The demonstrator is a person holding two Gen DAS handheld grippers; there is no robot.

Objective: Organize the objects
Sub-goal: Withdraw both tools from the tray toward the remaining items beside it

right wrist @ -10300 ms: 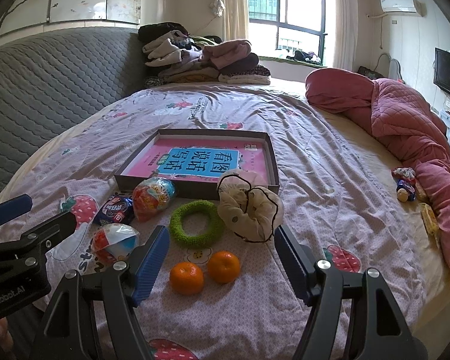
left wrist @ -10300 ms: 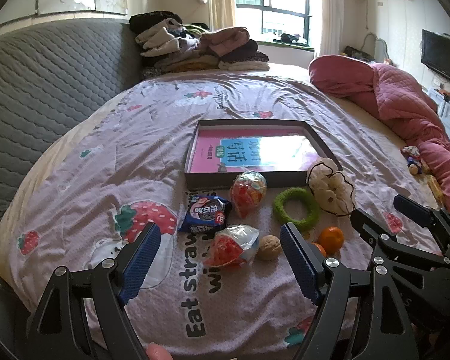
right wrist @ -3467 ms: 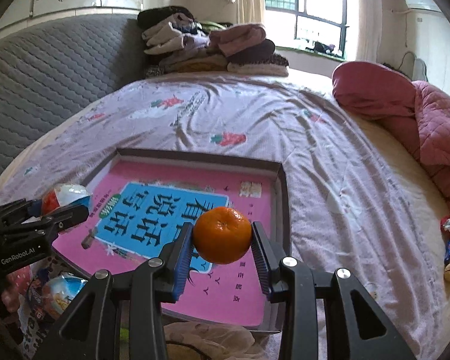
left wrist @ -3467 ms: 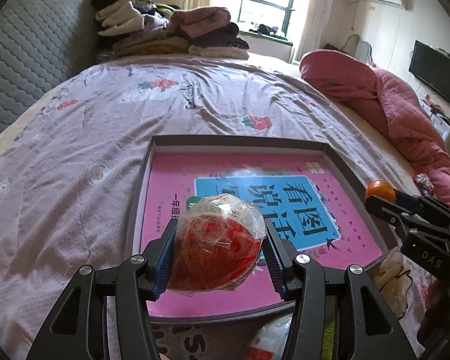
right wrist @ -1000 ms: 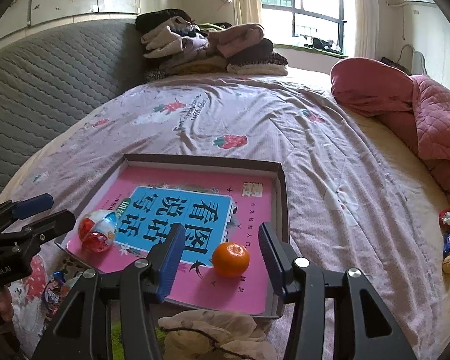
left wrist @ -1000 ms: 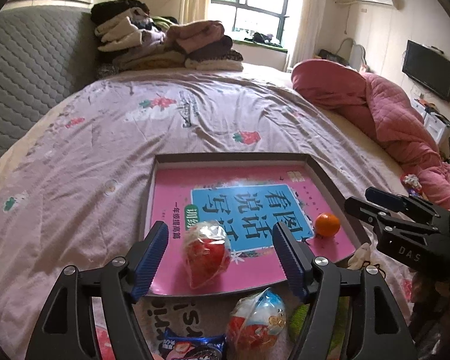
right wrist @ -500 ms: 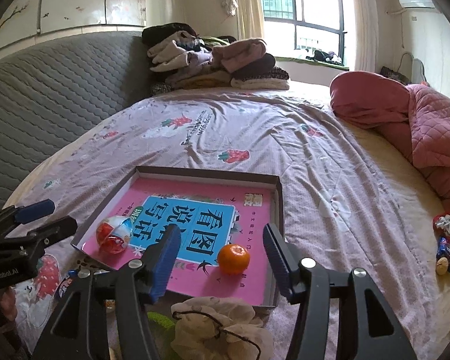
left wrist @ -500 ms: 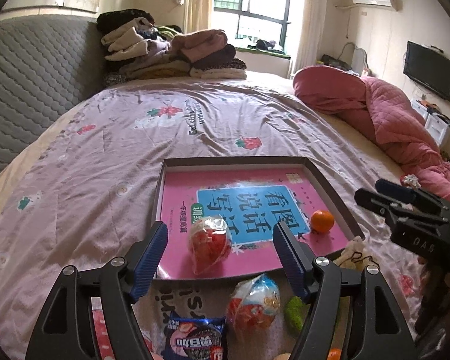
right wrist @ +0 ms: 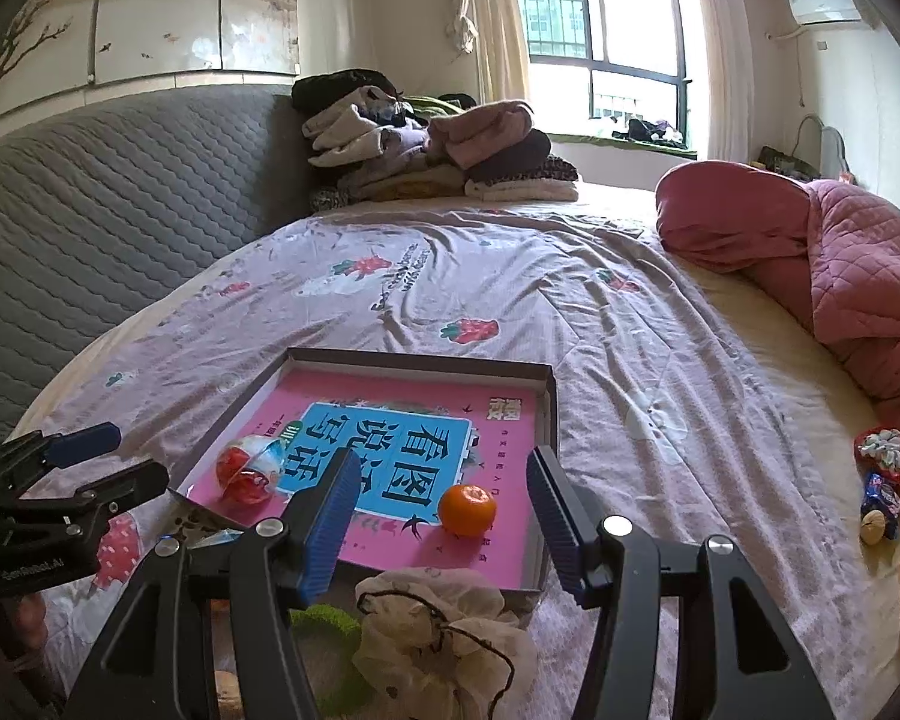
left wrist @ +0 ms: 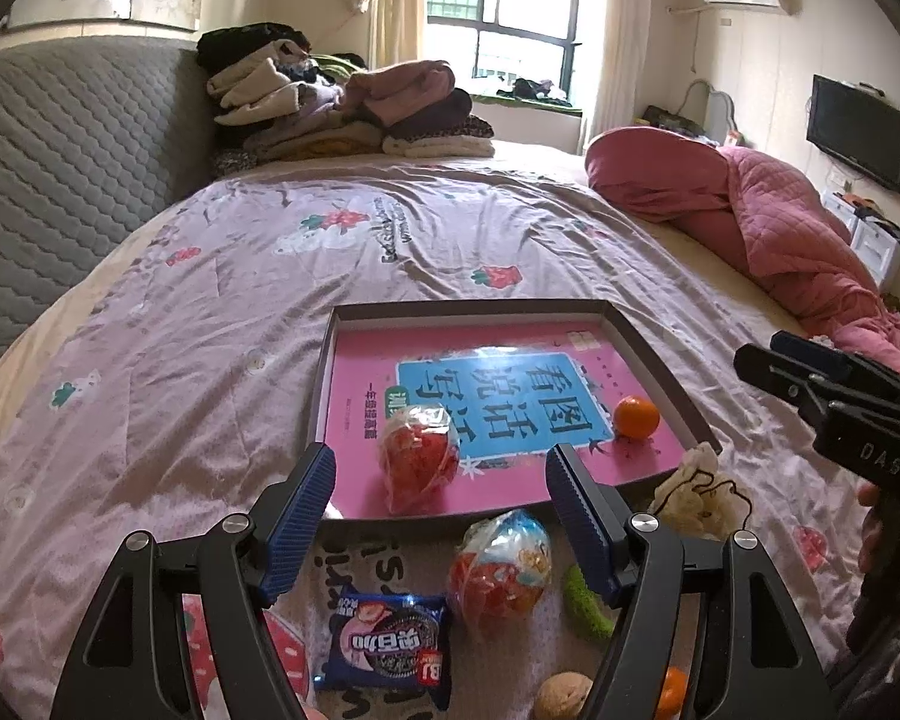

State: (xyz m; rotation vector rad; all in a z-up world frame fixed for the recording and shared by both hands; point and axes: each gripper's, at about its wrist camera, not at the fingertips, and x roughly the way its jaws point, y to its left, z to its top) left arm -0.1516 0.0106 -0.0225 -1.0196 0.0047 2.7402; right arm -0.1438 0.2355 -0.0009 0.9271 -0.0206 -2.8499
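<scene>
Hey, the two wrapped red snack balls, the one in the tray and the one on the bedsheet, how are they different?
The snack ball in the tray lies on the pink book cover, while the snack ball on the sheet sits outside, just in front of the tray's near wall. The tray one shows mostly red; the other shows blue and white print too. Both are in clear crinkly wrap and untouched.

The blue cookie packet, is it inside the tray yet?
No, the blue cookie packet lies on the bedspread in front of the tray, outside its rim.
</scene>
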